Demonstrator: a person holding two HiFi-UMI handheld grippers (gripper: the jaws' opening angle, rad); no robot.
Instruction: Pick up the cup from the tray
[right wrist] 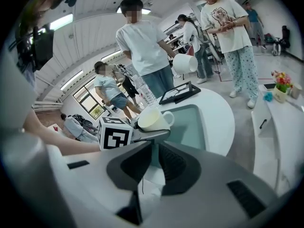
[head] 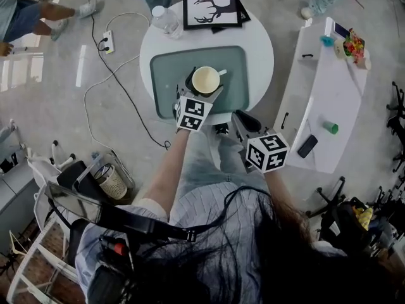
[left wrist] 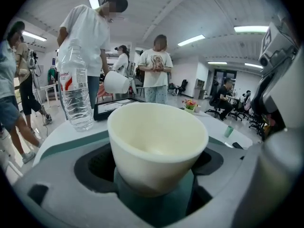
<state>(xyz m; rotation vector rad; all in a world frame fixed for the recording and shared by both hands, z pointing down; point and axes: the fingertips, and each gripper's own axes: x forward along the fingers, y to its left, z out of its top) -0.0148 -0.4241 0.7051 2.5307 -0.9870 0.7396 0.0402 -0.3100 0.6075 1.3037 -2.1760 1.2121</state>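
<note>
A cream cup [head: 205, 80] with a handle on its right sits between the jaws of my left gripper [head: 204, 85], which is shut on it. It is over the grey-green tray [head: 164, 75] on the round white table [head: 259, 49]. The left gripper view shows the cup [left wrist: 156, 144] filling the middle, pads pressed on both sides, and its inside looks empty. My right gripper [head: 239, 116] hangs just off the table's near edge, to the right of the cup, shut with nothing in it. From the right gripper view the cup [right wrist: 152, 119] appears left of the tray [right wrist: 190, 122].
A clear water bottle [head: 166, 21] and a framed deer picture [head: 212, 10] stand at the table's far side. A long white side table [head: 329, 100] with small items lies to the right. A power strip [head: 107, 42] and cables cross the floor at left. People stand beyond the table.
</note>
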